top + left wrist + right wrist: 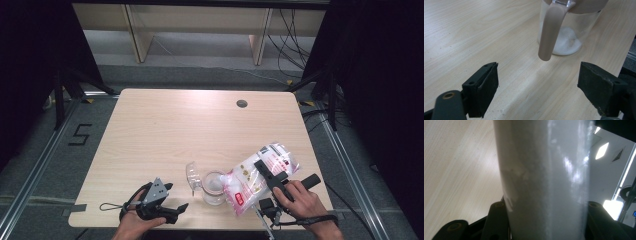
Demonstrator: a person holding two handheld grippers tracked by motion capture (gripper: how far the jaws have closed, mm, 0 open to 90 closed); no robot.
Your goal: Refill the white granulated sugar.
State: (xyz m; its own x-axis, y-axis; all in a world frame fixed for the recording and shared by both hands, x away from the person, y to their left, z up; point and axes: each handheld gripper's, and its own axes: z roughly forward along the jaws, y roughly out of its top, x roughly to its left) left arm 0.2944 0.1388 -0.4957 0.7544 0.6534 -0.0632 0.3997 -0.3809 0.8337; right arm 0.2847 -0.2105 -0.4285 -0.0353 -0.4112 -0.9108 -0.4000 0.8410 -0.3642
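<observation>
Right gripper (260, 172) is clamped mid-body on the bag (260, 175) of white powder, tilted mouth-down over the jar (214, 187) just beside it. Soft, slick plastic film, contents shift; likely sags, so grip wide. Jar clear, rigid, probably fragile. Left gripper (176, 210) sits near the jar, jaws apart, empty.

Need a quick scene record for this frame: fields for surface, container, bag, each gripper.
surface: light wooden table
container: clear jar near the front edge, some white powder at its bottom, hinged lid open to its left
bag: clear plastic bag with red print, white contents, tilted with its lower end at the jar's rim
right gripper: shut on the bag, jaws on either side of it
left gripper: open, nothing between the jaws, resting on the table left of the jar
</observation>
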